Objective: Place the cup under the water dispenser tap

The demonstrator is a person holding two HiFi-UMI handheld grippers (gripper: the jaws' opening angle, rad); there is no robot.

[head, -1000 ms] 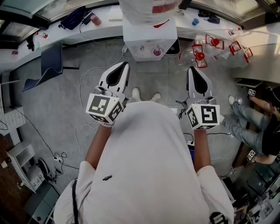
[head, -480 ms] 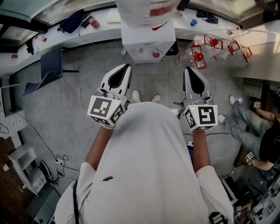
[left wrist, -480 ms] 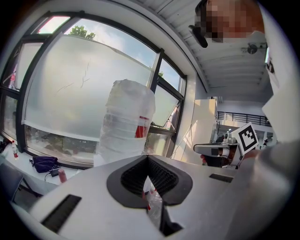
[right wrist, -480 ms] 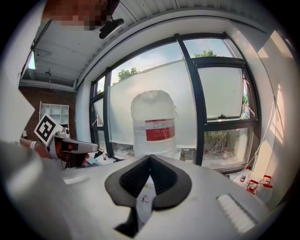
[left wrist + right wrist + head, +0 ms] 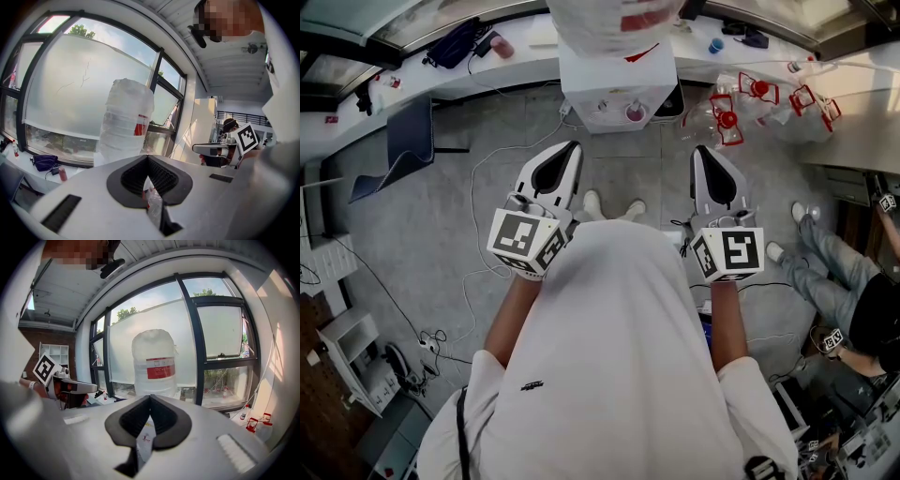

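A white water dispenser [image 5: 617, 84] stands against the far counter, with a big clear bottle [image 5: 126, 122] [image 5: 153, 364] on top. A pink cup [image 5: 635, 113] sits in its alcove below the taps. Both grippers hover side by side above the floor in front of me, a good step short of the dispenser and pointing at it. My left gripper [image 5: 572, 147] [image 5: 147, 158] has its tips together with nothing held. My right gripper [image 5: 701, 150] [image 5: 150, 397] is also shut and empty. Through the slits behind the tips only the dispenser's white front shows.
Clear bottles with red fittings [image 5: 733, 114] lie on the floor right of the dispenser. Cables [image 5: 483, 192] trail across the grey floor at left. A person [image 5: 839, 281] sits at the right edge. On the counter are a dark bag [image 5: 455, 42], another pink cup [image 5: 501, 44] and a blue cup [image 5: 716, 46].
Both grippers stay where they were, shut. The person at the right edge has shifted a little.
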